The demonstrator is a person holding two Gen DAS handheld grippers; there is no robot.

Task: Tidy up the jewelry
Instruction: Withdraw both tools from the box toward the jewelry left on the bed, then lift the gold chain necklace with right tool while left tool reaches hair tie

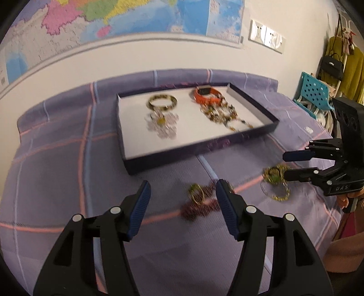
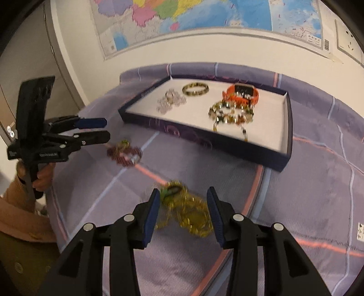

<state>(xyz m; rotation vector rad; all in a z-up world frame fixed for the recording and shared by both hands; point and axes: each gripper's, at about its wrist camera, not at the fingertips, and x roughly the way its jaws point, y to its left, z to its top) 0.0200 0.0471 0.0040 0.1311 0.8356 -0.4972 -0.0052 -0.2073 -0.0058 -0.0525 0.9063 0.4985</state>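
Presently, findings as follows.
Left view only: yellow garments and black bag [image 1: 333, 65] on a rack, blue chair [image 1: 315, 90].
Right view only: grey door [image 2: 27, 68], hand [image 2: 43, 176] gripping the left gripper's handle.
Writing: "DAS" on the right gripper's body; map [image 2: 204, 18] text illegible.
Left gripper [image 1: 183, 193]: angled down, jaws apart over the red chain [image 1: 200, 205], not touching it.
Right gripper [image 2: 183, 200]: angled down, jaws apart around the gold chain [image 2: 188, 214], pads clear.
Tray [image 1: 200, 148]: on the bedspread [image 1: 56, 170]; holds bangle [image 1: 162, 103], watch [image 1: 208, 93], beads [image 1: 221, 113], brooch [image 1: 162, 124].

both wrist views look steeply down, close over the bed, sharing the tray [image 1: 254, 135] [image 2: 287, 127].
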